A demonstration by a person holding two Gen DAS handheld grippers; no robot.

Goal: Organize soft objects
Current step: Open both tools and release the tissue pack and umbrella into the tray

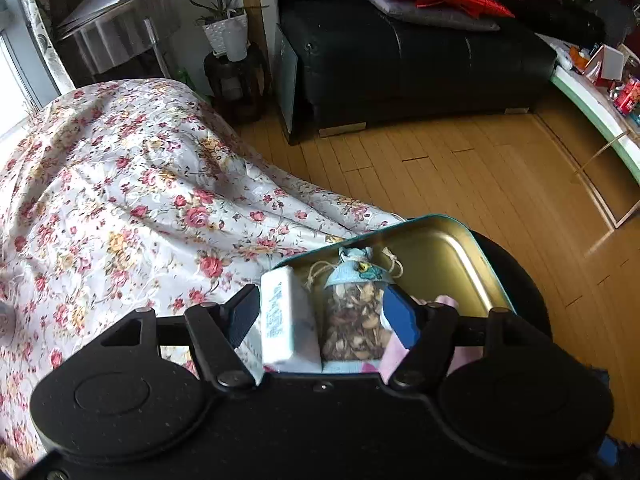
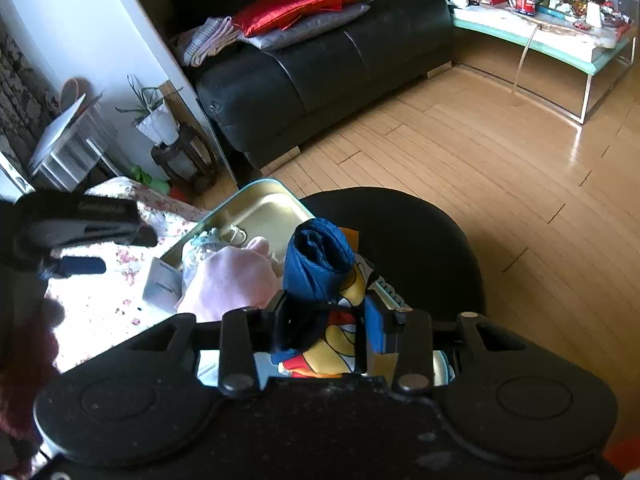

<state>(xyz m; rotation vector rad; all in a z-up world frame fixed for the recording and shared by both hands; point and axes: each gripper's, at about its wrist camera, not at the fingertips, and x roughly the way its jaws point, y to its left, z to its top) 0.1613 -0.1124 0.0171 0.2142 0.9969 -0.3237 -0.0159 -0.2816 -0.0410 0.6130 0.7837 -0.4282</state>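
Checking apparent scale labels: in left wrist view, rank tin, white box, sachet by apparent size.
1. tin, largest.
2-3. white box and sachet look alike; both sit close to the camera, so no ranking.

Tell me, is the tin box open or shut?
Open. The tin box shows its gold inside, with a sachet lying in it.

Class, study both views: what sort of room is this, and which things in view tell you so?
Most likely a home living room: a black leather sofa piled with cushions, a cluttered coffee table, and a potted plant on a wooden floor.
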